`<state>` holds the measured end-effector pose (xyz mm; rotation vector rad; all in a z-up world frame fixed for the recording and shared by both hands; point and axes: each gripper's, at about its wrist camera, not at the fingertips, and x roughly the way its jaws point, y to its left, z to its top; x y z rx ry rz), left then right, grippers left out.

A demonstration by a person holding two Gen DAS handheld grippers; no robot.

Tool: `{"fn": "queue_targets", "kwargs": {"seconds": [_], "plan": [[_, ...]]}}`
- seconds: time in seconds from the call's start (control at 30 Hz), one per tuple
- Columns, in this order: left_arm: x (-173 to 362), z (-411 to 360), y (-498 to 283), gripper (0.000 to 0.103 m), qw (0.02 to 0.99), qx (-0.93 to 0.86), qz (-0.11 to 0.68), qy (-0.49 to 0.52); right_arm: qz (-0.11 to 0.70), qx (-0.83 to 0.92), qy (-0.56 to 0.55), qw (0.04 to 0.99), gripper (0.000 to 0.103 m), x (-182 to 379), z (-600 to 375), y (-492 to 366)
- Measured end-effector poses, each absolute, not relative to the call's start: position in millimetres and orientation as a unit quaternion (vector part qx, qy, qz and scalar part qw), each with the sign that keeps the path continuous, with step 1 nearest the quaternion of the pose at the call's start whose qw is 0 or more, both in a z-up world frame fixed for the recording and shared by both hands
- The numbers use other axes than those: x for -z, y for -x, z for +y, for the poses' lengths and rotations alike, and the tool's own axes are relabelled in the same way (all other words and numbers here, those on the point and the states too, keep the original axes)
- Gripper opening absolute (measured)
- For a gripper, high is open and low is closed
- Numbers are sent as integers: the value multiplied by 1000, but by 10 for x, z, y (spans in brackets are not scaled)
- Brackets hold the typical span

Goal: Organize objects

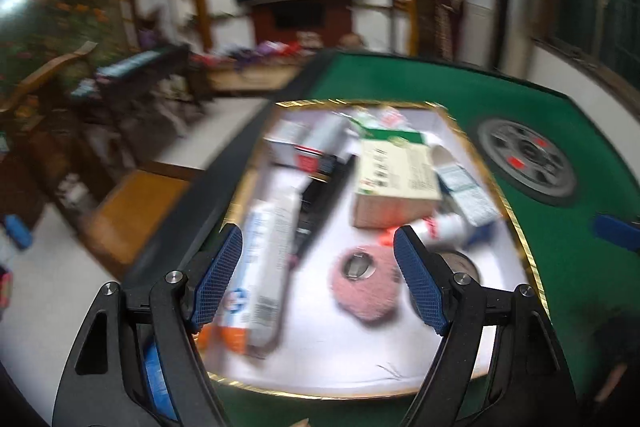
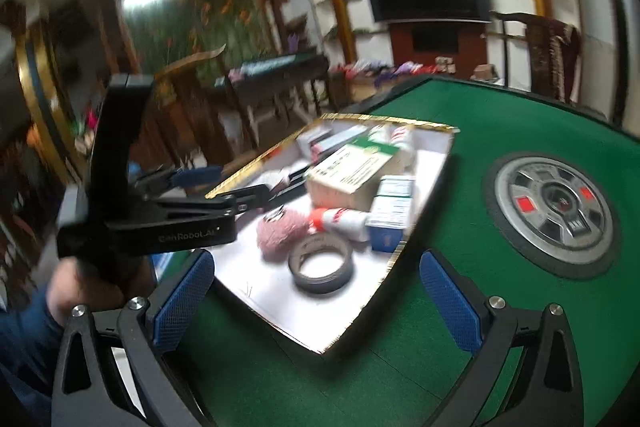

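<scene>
A white tray with a gold rim (image 1: 340, 347) (image 2: 280, 303) lies on the green table. In it are a pink woolly ball (image 1: 366, 287) (image 2: 282, 233), a grey tape roll (image 2: 322, 269), a green-and-white box (image 1: 394, 179) (image 2: 352, 171), a white bottle with red print (image 2: 342, 221), a blue-and-white box (image 1: 468, 195) (image 2: 392, 211), a long white tube box (image 1: 268, 259) and a black flat item (image 1: 320, 211). My left gripper (image 1: 318, 229) (image 2: 240, 185) hovers open over the tray, holding nothing. My right gripper (image 2: 316, 255) stands wide open and empty above the tray's near corner.
A round metal disc (image 1: 528, 163) (image 2: 556, 215) is set into the green felt table (image 2: 480, 307) right of the tray. The table's dark edge (image 1: 192, 211) runs along the tray's left side. A person's hand (image 2: 76, 283) holds the left gripper. Furniture and a television stand beyond.
</scene>
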<state>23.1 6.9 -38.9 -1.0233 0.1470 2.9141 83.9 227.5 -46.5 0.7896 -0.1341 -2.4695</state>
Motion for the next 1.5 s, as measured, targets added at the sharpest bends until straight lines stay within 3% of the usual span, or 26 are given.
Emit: {"fn": "queue_targets", "kwargs": {"seconds": [0.17, 0.53, 1.2, 1.5], "plan": [[360, -11, -322, 79, 25, -948, 25, 318, -99, 919, -270, 272, 103, 439, 2486, -892], [422, -191, -291, 79, -9, -950, 26, 312, -42, 923, -270, 269, 103, 512, 2299, -921], [366, -217, -306, 79, -38, -958, 65, 278, -36, 920, -273, 277, 103, 549, 2278, -888], [282, -442, -358, 79, -39, -963, 44, 262, -31, 919, -277, 279, 103, 574, 2260, -881]]}}
